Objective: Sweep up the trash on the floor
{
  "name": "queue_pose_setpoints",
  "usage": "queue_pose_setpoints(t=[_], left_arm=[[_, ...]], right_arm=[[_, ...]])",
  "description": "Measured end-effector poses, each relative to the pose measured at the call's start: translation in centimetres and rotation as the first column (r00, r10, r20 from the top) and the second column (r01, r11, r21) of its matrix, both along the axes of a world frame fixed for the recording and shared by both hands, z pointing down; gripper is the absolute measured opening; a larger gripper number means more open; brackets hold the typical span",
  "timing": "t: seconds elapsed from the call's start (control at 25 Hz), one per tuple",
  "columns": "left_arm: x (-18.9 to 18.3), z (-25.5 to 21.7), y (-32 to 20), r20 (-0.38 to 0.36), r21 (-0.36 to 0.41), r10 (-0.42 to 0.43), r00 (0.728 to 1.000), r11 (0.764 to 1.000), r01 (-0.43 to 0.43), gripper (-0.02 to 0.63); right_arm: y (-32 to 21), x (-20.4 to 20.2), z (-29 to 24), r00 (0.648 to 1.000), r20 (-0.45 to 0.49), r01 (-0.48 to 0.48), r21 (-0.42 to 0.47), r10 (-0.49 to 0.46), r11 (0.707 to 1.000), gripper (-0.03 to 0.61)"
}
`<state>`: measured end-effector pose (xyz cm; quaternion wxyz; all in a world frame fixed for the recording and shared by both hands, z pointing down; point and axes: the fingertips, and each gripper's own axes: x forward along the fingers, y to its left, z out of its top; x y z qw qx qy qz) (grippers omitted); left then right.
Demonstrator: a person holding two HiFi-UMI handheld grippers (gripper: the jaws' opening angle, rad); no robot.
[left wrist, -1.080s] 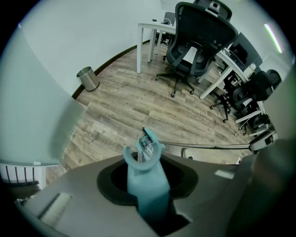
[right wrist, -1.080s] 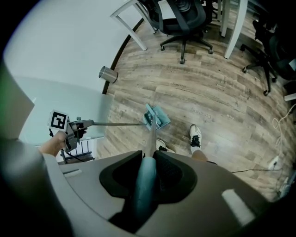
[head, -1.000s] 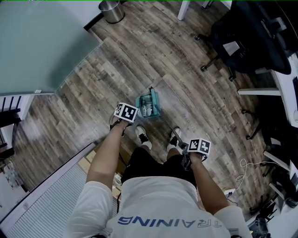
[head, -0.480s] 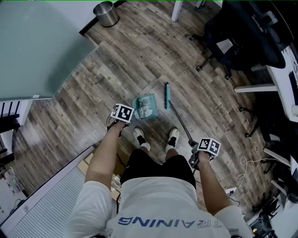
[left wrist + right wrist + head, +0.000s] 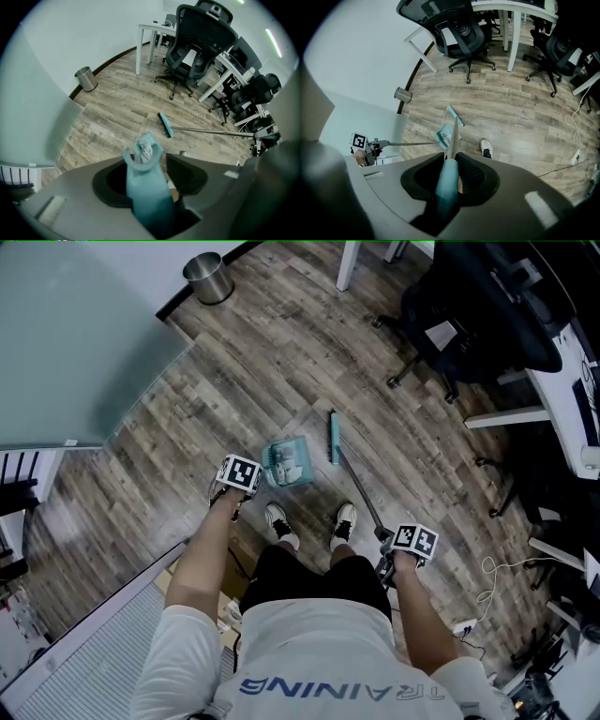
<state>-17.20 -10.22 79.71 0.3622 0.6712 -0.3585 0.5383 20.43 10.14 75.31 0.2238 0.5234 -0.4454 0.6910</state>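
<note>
The teal long-handled dustpan (image 5: 287, 465), with white trash scraps (image 5: 292, 461) in it, was set on the grey wood-plank floor (image 5: 281, 362), the teal broom head (image 5: 333, 437) just beside it. The left gripper (image 5: 150, 180) had just been opening, with the dustpan handle (image 5: 146, 197) left loose between its jaws. The right gripper (image 5: 450, 180) was clamped on the broom grip (image 5: 446, 192). If the handle slipped, the pan would likely be tipped and the scraps spilled. Black office chairs (image 5: 469, 315) and a steel bin (image 5: 207, 277) were seen around.

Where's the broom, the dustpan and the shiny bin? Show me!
broom (image 5: 334, 439): head view, on its teal brush head.
dustpan (image 5: 305, 465): head view, on the pan's teal side wall.
bin (image 5: 212, 283): head view, on its metal side.
</note>
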Motion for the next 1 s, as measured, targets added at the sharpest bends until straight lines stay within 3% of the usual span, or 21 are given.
queue_pose_setpoints(t=[0.04, 0.08, 0.16, 0.28, 0.4, 0.56, 0.68, 0.8, 1.0], left_arm=[[-0.2, 0.1, 0.0, -0.004, 0.013, 0.0, 1.0, 1.0, 0.0, 0.279], [-0.2, -0.3, -0.3, -0.007, 0.038, 0.007, 1.0, 0.999, -0.007, 0.337], [0.2, -1.5, -0.8, -0.022, 0.086, 0.019, 1.0, 0.996, -0.017, 0.373], [0.5, -3.1, -0.4, -0.064, 0.086, -0.037, 0.997, 0.995, 0.042, 0.396], [0.9, -7.0, -1.3, -0.101, 0.207, -0.052, 0.994, 0.976, 0.072, 0.4], [1.7, -13.3, -1.5, -0.133, 0.373, -0.028, 0.991, 0.925, 0.076, 0.4], [1.6, -17.9, -1.5, -0.193, 0.47, -0.066, 0.979, 0.87, 0.151, 0.4], [1.0, -23.1, -1.1, -0.273, 0.56, -0.113, 0.955, 0.789, 0.253, 0.389], [0.6, -31.3, 0.9, -0.372, 0.673, -0.151, 0.916, 0.635, 0.379, 0.239]], right_arm=[[0.2, -0.1, -0.1, 1.0, 0.003, 0.004, 0.003, -0.004, 1.0, 0.109], [0.3, -0.2, -0.3, 1.0, 0.005, 0.007, 0.006, -0.007, 1.0, 0.109], [0.5, -0.3, -0.6, 1.0, 0.01, 0.014, 0.011, -0.014, 1.0, 0.109], [0.4, -0.2, -1.0, 1.0, 0.01, 0.027, 0.022, -0.027, 0.999, 0.109], [0.1, -0.1, -1.2, 0.999, 0.002, 0.047, 0.04, -0.047, 0.998, 0.109], [-0.5, 0.4, -1.7, 0.998, -0.01, 0.069, 0.067, -0.068, 0.995, 0.109], [-2.0, 0.7, -2.1, 0.995, -0.009, 0.099, 0.089, -0.099, 0.991, 0.109], [-3.9, 0.6, -3.0, 0.99, -0.013, 0.144, 0.119, -0.143, 0.982, 0.109], [-6.2, 0.5, -5.3, 0.984, -0.025, 0.177, 0.183, -0.175, 0.967, 0.109]])
